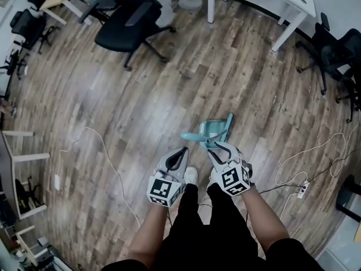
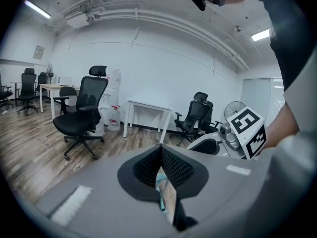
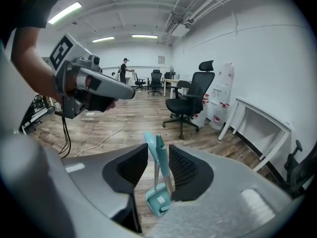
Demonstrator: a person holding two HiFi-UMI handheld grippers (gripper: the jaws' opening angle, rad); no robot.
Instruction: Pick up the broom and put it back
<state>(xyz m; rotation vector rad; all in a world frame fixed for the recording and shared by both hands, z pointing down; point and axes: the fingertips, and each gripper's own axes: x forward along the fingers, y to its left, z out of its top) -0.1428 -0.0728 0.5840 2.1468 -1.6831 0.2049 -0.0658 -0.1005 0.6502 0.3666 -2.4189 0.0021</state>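
While the head view gives us only a foreshortened teal shape on the wooden floor (image 1: 113, 95) just ahead of our shoes, the right gripper view shows its whole length. The broom (image 3: 162, 155) stands nearly upright, long axis running from floor to gripper, handle end up and leaning slightly to the left of that view. Its head is tucked into the matching dustpan (image 3: 159, 202), which rests on the boards. Two teal handles rise side by side, and we cannot tell which belongs to which.

Our right gripper (image 3: 158, 152) has its jaws spread with those handle tops between them. A gap shows on the left side, and the pads are not pressing. Our left gripper (image 2: 161, 150) hangs beside it, well clear of the broom, its fingers pressed together at the tips and pinching nothing. A sliver of teal shows through the slot below them.

Only the head view shows the white cable (image 1: 107, 157) trailing across the floor.
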